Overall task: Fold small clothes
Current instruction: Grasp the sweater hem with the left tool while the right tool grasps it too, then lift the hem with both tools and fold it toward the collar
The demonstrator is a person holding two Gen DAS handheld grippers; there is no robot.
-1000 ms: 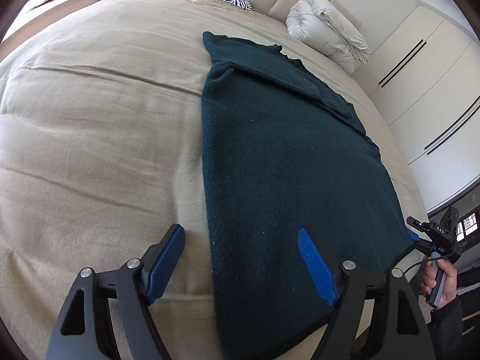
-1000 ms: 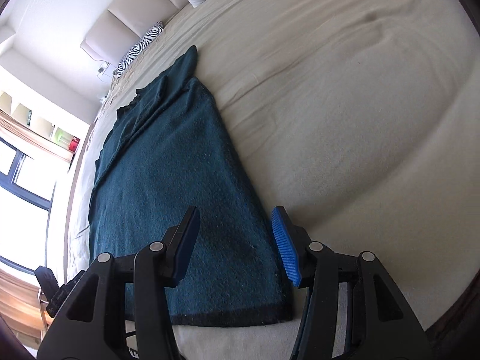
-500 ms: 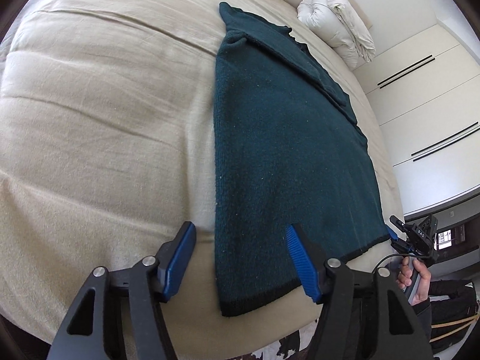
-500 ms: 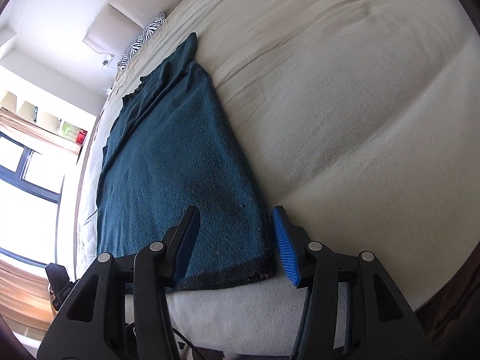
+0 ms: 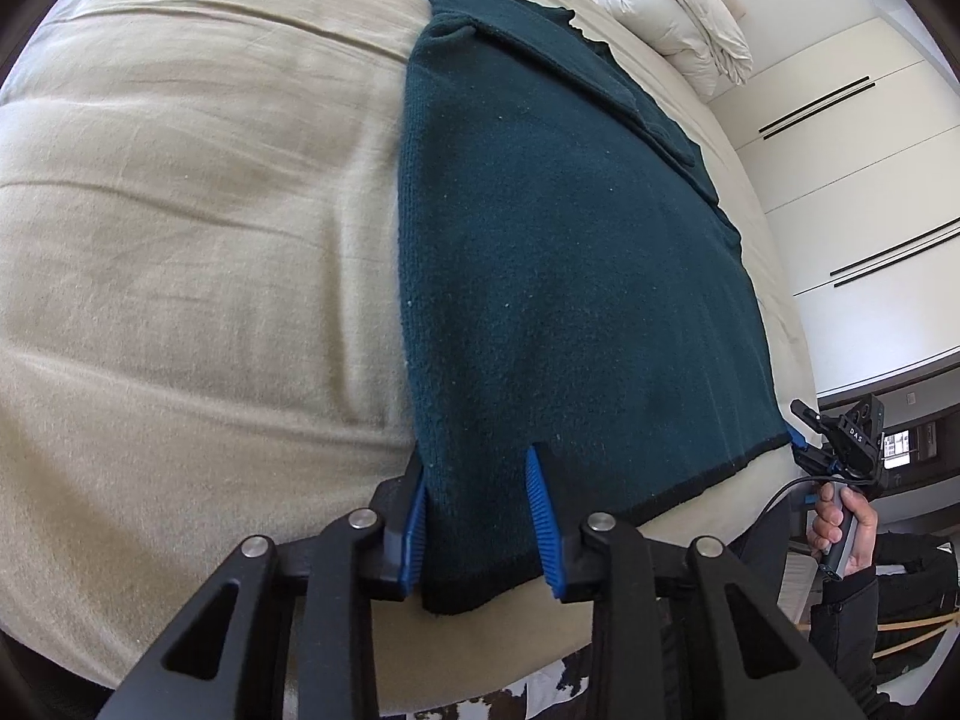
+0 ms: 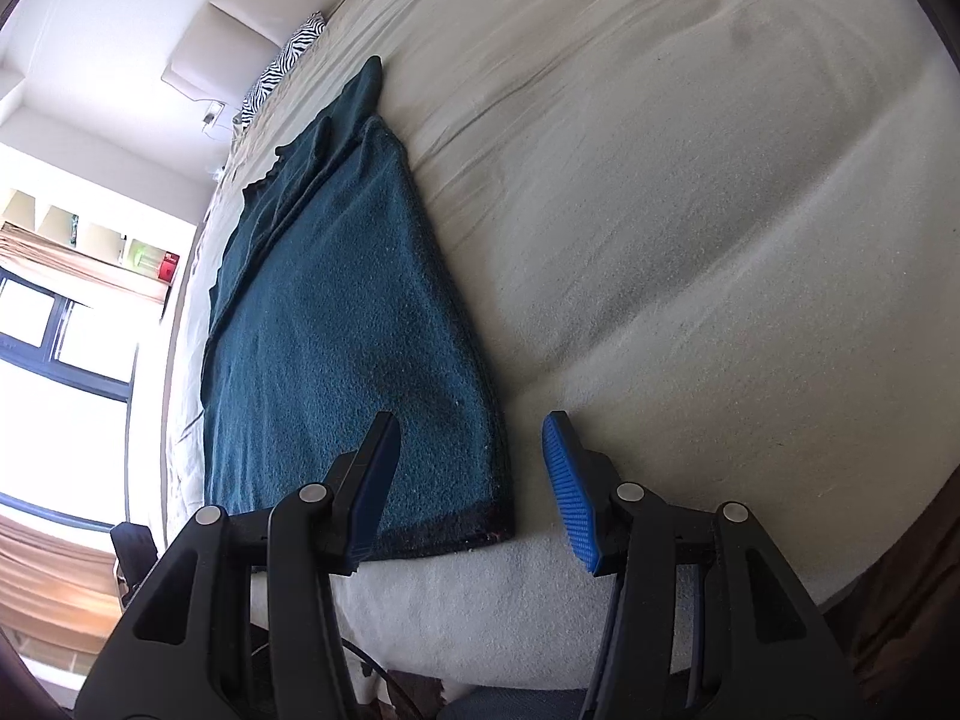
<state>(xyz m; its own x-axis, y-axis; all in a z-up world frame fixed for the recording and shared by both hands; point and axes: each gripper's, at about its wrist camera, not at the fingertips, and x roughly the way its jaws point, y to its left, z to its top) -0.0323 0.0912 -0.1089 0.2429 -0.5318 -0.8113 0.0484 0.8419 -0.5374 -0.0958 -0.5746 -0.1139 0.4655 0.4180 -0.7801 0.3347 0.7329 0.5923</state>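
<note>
1. Jaws of the left gripper (image 5: 480,516) are narrowed around the near left corner of the garment, blue pads on either side of the hem; full pinch cannot be confirmed. Jaws of the right gripper (image 6: 474,480) stand wide apart, straddling the near right corner, holding nothing.
2. Bed (image 5: 180,240): beige cover, broad wrinkles, carries everything.
3. Dark teal sweater (image 5: 570,270) lies flat lengthwise on the bed, sleeves folded in, dark-edged hem at the near edge.
4. White rolled duvet (image 5: 672,12) at the headboard end, well apart.
5. Zebra-print pillow (image 6: 282,69) near the headboard.
</note>
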